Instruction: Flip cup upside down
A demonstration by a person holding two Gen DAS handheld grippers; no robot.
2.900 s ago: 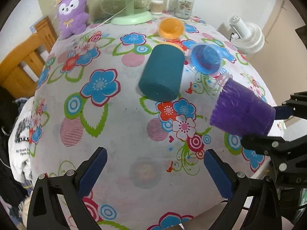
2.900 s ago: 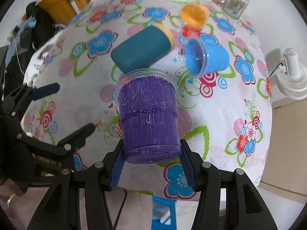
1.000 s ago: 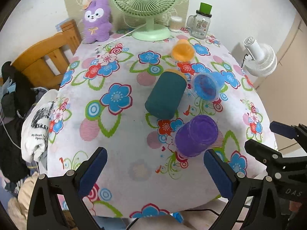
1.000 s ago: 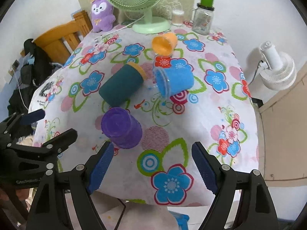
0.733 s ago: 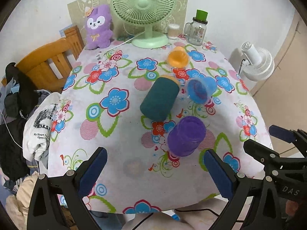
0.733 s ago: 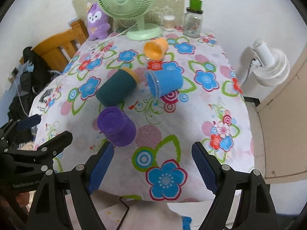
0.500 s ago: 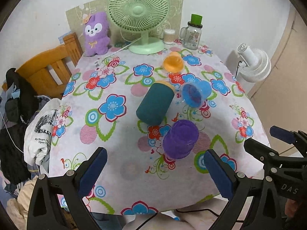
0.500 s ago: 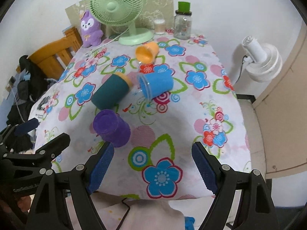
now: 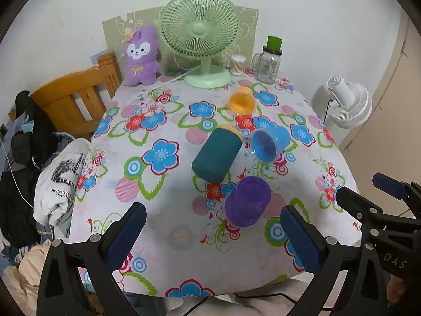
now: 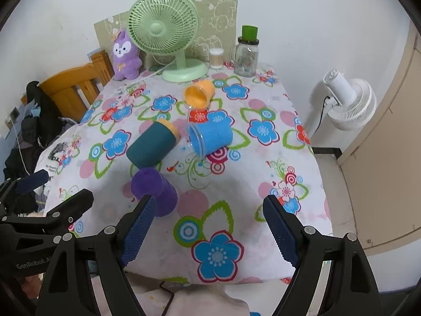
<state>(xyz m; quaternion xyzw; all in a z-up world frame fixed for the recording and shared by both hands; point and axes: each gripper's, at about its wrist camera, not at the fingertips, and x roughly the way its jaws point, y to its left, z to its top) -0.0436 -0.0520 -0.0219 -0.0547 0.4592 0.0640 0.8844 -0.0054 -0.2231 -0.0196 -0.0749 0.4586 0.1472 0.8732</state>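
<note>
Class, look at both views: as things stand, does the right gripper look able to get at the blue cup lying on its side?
Probably yes. The right gripper is open and the blue cup lies ahead with bare tablecloth between; the purple cup stands off to its left.

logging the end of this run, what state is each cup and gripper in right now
purple plastic cup: standing upside down, closed base up, free of both grippers
teal cup with yellow rim: lying on its side
blue plastic cup: lying on its side
orange plastic cup: tipped on its side
left gripper: open, empty
right gripper: open, empty
</note>
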